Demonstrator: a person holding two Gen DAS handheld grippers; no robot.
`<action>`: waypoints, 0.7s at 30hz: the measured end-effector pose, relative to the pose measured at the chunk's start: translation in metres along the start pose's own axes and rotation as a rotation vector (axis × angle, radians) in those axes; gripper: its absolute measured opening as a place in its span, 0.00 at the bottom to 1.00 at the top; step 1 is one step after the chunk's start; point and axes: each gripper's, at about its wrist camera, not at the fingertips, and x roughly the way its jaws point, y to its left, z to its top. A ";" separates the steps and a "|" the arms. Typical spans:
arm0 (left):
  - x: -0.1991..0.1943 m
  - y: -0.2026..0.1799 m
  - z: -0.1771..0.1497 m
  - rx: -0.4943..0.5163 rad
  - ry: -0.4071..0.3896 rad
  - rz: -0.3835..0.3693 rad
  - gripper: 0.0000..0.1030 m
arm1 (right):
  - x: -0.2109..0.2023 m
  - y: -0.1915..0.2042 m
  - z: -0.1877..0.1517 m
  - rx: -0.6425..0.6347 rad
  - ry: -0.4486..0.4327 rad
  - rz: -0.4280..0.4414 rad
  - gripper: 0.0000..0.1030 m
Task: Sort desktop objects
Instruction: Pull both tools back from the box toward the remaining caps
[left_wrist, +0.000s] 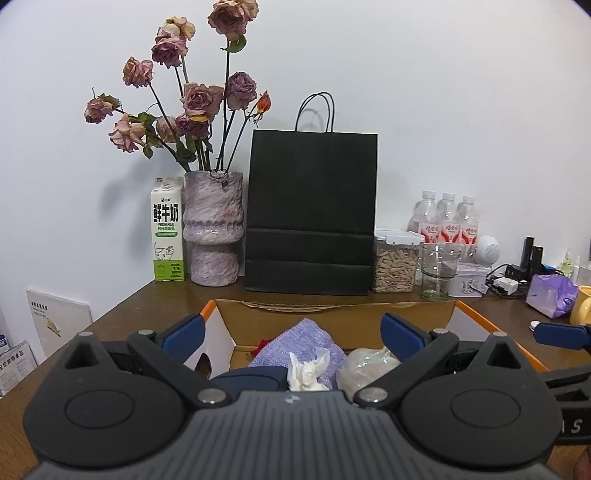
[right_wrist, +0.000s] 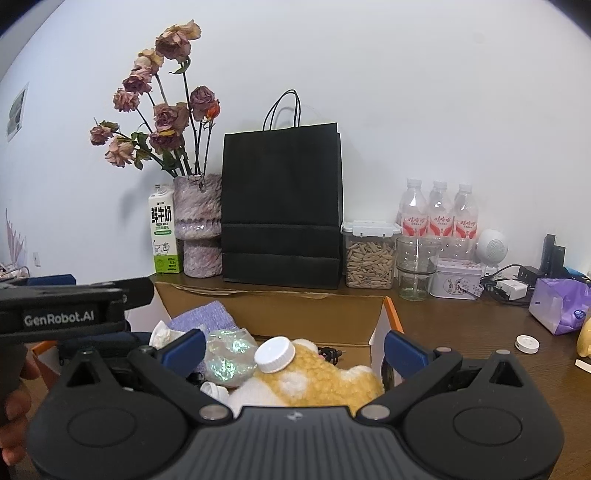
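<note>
Lying below the open right hand-held gripper (right_wrist: 293, 341): plush toy (right_wrist: 314, 376).

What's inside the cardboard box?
In the cardboard box: a purple cloth, crumpled tissue, a shiny bag, a white-capped bottle and a fluffy toy. Anything underneath is hidden.

A tall black paper bag (left_wrist: 312, 210) stands at twelve o'clock on the brown wooden worktop (left_wrist: 155, 295). At ten o'clock, a mottled pink ceramic vase (left_wrist: 213, 229) holds dried roses (left_wrist: 201, 98), a white-and-green milk carton (left_wrist: 168, 229) touching it.
</note>
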 end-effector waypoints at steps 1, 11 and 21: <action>-0.002 0.000 -0.001 0.001 -0.003 -0.005 1.00 | -0.002 0.000 -0.001 -0.001 -0.002 0.000 1.00; -0.031 0.006 -0.021 -0.014 -0.030 -0.026 1.00 | -0.026 0.005 -0.020 -0.044 -0.019 -0.008 1.00; -0.053 0.009 -0.039 -0.003 -0.011 -0.038 1.00 | -0.061 0.006 -0.040 -0.054 -0.037 -0.033 1.00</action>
